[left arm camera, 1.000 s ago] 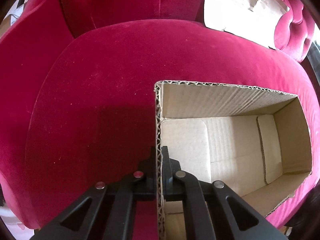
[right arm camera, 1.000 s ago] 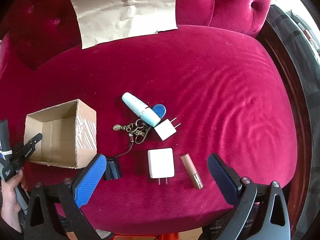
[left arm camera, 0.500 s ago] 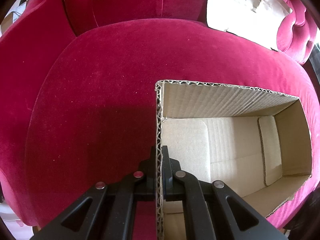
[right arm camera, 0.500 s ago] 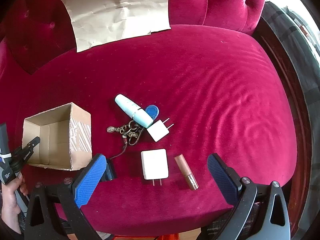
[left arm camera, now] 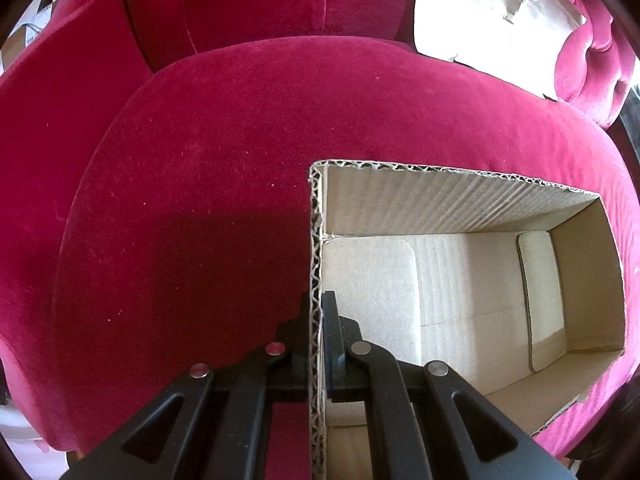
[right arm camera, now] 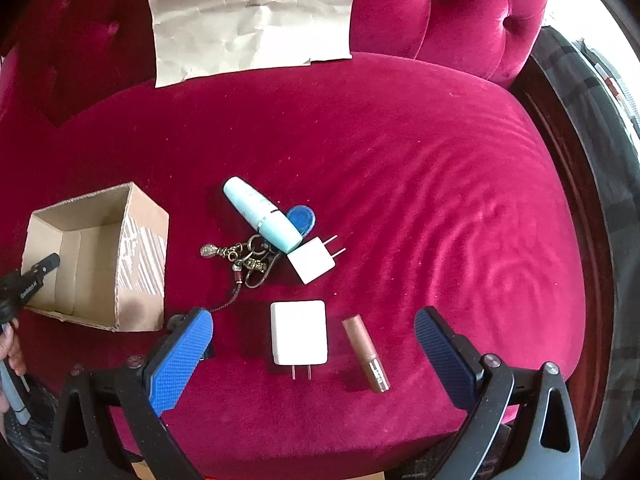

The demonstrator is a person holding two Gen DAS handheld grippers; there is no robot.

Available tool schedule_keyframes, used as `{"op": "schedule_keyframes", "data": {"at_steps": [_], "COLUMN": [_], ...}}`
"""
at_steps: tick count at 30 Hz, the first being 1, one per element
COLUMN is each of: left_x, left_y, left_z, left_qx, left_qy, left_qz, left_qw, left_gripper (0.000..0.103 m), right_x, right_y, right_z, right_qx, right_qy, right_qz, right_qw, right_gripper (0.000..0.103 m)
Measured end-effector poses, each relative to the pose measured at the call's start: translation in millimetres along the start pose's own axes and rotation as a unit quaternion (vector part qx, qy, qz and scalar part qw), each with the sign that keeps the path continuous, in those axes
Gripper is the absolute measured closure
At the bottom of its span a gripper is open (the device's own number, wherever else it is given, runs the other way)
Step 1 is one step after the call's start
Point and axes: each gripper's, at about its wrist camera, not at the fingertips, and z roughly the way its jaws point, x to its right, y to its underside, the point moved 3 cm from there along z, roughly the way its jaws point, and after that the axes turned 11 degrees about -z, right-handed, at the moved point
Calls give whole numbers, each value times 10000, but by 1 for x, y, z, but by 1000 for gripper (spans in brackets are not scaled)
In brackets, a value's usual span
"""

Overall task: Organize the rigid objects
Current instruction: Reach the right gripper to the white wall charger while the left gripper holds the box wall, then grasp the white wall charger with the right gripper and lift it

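My left gripper (left arm camera: 316, 304) is shut on the left wall of an empty open cardboard box (left arm camera: 460, 208) that sits on a red velvet sofa seat; the box (right arm camera: 140, 256) and that gripper (right arm camera: 44, 266) also show at the left of the right wrist view. My right gripper (right arm camera: 314, 326) is open and empty, just above a large white plug adapter (right arm camera: 299, 332) and a brown lipstick tube (right arm camera: 366, 348). Beyond lie a small white plug (right arm camera: 312, 260), a pale blue tube (right arm camera: 260, 212), a blue round tag (right arm camera: 301, 216) and a brass keychain (right arm camera: 244, 258).
A crumpled sheet of brown paper (right arm camera: 252, 16) leans on the tufted sofa back. The seat's front edge (right arm camera: 320, 452) runs just below the right gripper. A dark wooden frame and striped fabric (right arm camera: 592, 160) lie at the right.
The right gripper has drawn back toward the seat's front edge, so the objects sit higher and farther left between its fingers. The left gripper keeps its hold on the box wall.
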Motion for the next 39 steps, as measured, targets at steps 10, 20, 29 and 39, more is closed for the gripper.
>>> {"op": "schedule_keyframes", "data": {"at_steps": [10,20,29,39], "left_x": [0,-1,-1,-2], "left_y": [1,2,2,2], "left_z": [0,-1,-1,-1], "left_qx": [44,58,63,70], "left_qy": [-17,4,6,13], "left_qz": [32,10,0,-34], "left_qw": [10000,10000,10000,10000], "left_gripper": [100,100,100,100], "right_x": [-8,-9,-9,-14], "right_y": [11,25,28,36], "right_z": [30,57,69,77], "right_qx": [36,-96,-183,-226], "right_qy": [27,-24,-296,-380], "right_qz": [-225,-321,-331,-436], "right_qw": [9997,9994,9988,9981], "right_gripper": [0,14,46,57]}}
